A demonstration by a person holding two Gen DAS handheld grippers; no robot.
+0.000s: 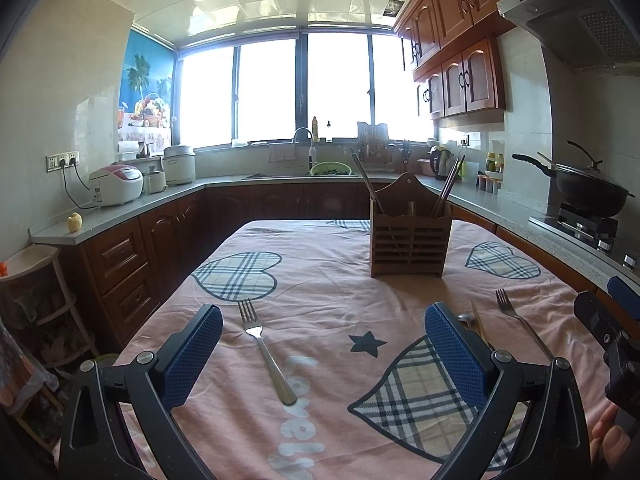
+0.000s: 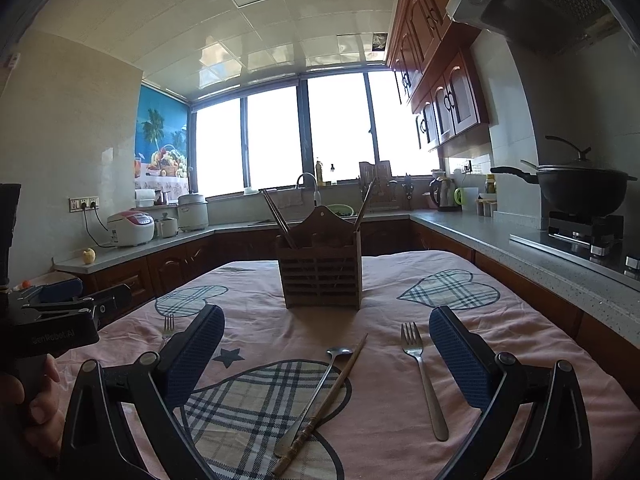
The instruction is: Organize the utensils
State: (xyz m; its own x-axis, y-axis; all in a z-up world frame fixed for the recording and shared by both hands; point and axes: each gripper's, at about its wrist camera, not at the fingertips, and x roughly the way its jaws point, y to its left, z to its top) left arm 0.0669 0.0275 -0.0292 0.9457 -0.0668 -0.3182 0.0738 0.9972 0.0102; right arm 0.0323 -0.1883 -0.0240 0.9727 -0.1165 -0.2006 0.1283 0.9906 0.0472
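Both claws gape wide and empty: left claw [image 1: 323,338] over a fork [image 1: 264,350], right claw [image 2: 326,338] above spoon [image 2: 316,390] and chopstick [image 2: 324,404]

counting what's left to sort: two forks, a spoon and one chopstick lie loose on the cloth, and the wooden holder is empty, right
Not quite: the wooden holder is not empty. The right wrist view shows chopsticks already standing in it, leaning out at both sides. The rest holds: two forks, a spoon and one chopstick lie loose on the cloth.
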